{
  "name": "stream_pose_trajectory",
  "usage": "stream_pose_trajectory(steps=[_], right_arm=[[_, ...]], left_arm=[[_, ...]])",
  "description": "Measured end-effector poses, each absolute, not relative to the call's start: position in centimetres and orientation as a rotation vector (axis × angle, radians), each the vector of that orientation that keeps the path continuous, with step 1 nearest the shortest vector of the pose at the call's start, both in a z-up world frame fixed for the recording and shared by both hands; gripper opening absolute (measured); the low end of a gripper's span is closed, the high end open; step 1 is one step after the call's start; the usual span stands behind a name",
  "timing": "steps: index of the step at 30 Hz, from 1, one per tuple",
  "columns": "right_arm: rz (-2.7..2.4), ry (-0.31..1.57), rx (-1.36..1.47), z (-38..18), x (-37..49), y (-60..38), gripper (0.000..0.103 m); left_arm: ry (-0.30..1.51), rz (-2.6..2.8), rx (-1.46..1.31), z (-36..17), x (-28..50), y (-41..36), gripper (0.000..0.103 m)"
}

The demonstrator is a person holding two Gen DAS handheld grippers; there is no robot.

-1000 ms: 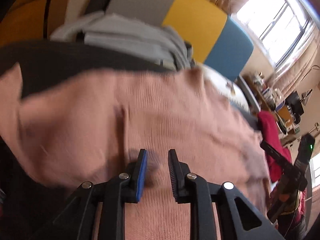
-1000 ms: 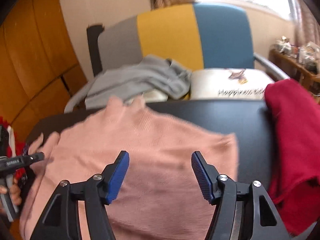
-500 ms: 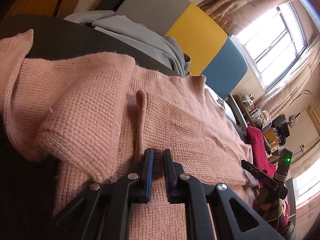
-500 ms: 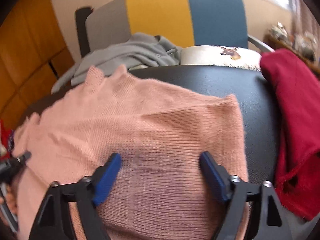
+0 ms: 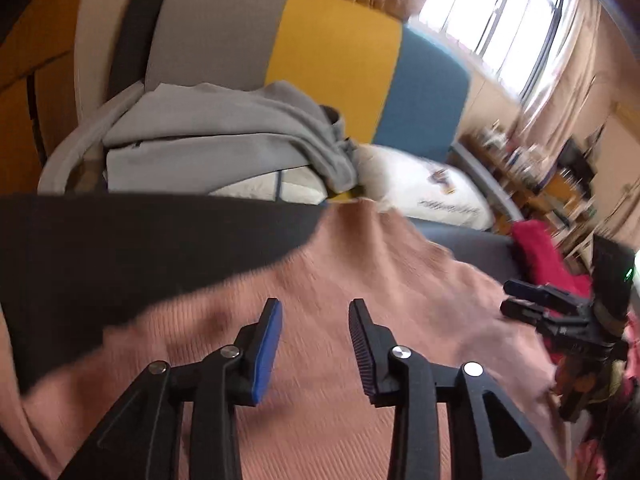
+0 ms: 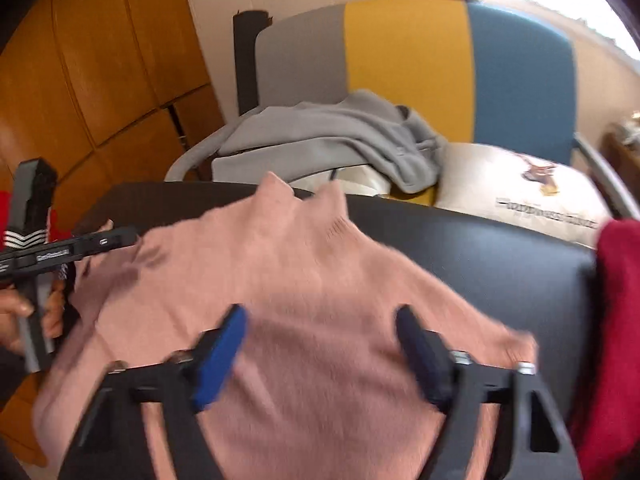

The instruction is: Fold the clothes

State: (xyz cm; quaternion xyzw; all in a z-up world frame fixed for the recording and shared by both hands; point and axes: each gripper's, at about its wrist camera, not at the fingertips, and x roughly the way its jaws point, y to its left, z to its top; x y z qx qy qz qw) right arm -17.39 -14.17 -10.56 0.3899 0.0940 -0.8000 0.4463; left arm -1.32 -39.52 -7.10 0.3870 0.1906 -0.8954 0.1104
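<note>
Where the black tabletop (image 6: 480, 248) meets its far edge, a chair with grey, yellow and blue back panels (image 6: 404, 64) stands close behind. Grey garment (image 6: 340, 136) heaped on its seat, beside a white printed cushion (image 6: 520, 188). Orange wood panelling (image 6: 80, 72) off to the left in the right wrist view. Bright window (image 5: 500, 12) with tan curtains (image 5: 580, 60) to the right in the left wrist view; cluttered shelves below it, blurred. Red garment (image 6: 616, 320) lies on the table's right side.

Pink knit sweater (image 6: 288, 280) is spread flat on the tabletop, neck opening toward the chair, near the table's far edge. Fine ribbed knit, some creases; hem and sleeves are hard to read through motion blur. One edge nearly reaches the red garment.

Left gripper (image 5: 316, 336): jaws have just been opening, now spread apart above the sweater's fabric, nothing pinched between the pads. It sits over the sweater's left part.

Right gripper (image 6: 320, 344): jaws have just been closing but stand well apart, over the sweater's middle, no fabric caught between them. Whether the tips touch the knit cannot be told.

A hand (image 6: 24, 316) holds the left gripper's handle at the sweater's left edge.
</note>
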Motion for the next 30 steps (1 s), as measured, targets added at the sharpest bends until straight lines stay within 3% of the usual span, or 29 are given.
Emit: stream_pose_trajectory(steps=[1, 6, 15, 16, 18, 19, 20, 21, 30], right_arm=[[-1.971, 0.224, 0.985, -10.8, -18.3, -15.1, 0.054], [-1.949, 0.218, 1.066, -12.4, -23.8, -20.3, 0.054], [-1.853, 0.377, 1.092, -14.6, -28.6, -28.0, 0.055], [-1.847, 0.403, 1.084, -14.7, -28.5, -28.4, 0.053], [-1.836, 0.458, 1.068, -14.9, -28.4, -29.2, 0.039], [-1.828, 0.488, 1.054, -14.8, -28.1, -29.5, 0.027], [-1.811, 0.492, 1.052, -14.6, -27.9, -29.6, 0.010], [-1.803, 0.495, 1.054, -14.5, -27.6, -29.7, 0.011], [-1.843, 0.326, 1.001, -10.8, -25.9, -26.0, 0.011]], left_arm=[[0.538, -2.629, 1.177, -7.3, -2.7, -40.0, 0.039], [0.559, -2.652, 1.315, -9.1, -7.5, -41.3, 0.041], [0.590, -2.665, 1.462, -11.9, -13.3, -43.1, 0.043], [0.587, -2.675, 1.476, -12.0, -13.6, -42.9, 0.043], [0.556, -2.680, 1.496, -12.2, -14.2, -42.4, 0.041], [0.530, -2.675, 1.503, -12.2, -14.4, -42.1, 0.035], [0.531, -2.672, 1.507, -12.2, -14.4, -42.0, 0.015], [0.533, -2.668, 1.509, -12.2, -14.4, -41.9, 0.005], [0.673, -2.810, 1.202, -7.9, -8.5, -40.9, 0.005]])
